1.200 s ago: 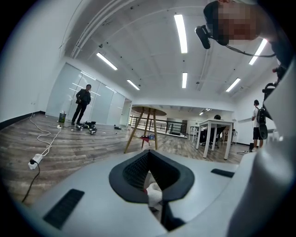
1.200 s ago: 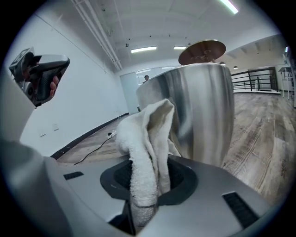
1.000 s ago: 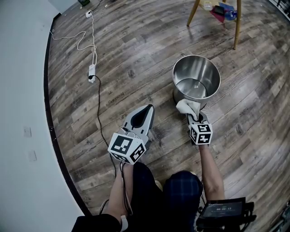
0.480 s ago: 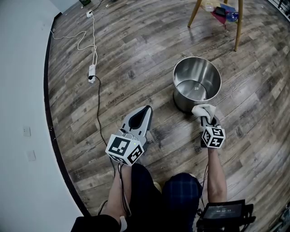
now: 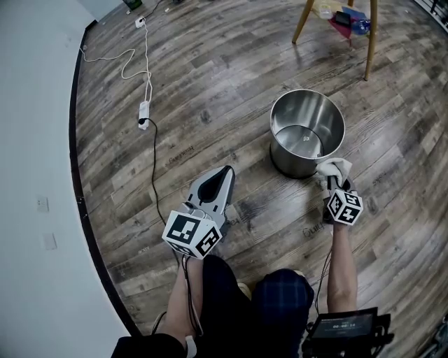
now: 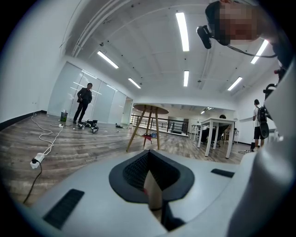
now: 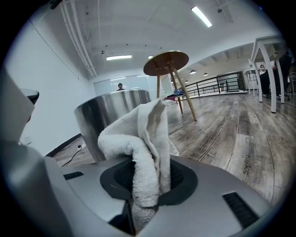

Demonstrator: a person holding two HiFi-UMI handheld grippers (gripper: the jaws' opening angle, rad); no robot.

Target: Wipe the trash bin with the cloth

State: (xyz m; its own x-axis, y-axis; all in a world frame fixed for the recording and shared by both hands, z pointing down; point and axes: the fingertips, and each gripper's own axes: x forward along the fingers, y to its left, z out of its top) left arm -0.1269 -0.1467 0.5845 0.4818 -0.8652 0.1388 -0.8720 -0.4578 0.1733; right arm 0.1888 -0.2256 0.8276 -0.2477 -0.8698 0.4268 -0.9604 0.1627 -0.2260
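A round steel trash bin [image 5: 306, 133] stands open on the wood floor, seemingly with nothing in it. My right gripper [image 5: 334, 179] is shut on a white cloth [image 5: 334, 168], which is bunched against the bin's near right side, low on the outer wall. In the right gripper view the cloth [image 7: 144, 139] rises out of the right gripper [image 7: 148, 183], with the bin [image 7: 104, 115] just behind at the left. My left gripper [image 5: 227, 170] hovers over the floor left of the bin, shut with nothing in it, its tip [image 6: 150, 173] aimed across the room.
A wooden stool [image 5: 367, 42] stands beyond the bin with coloured items [image 5: 346, 15] under it. A power strip and cable [image 5: 143, 112] trail along the floor on the left, near the white wall [image 5: 35, 140]. A person [image 6: 84, 99] and tables [image 6: 217, 134] are far off.
My right gripper has carried the cloth rightward round the bin's near side, from its front-left to its front-right. The left gripper has drifted slightly back and left.
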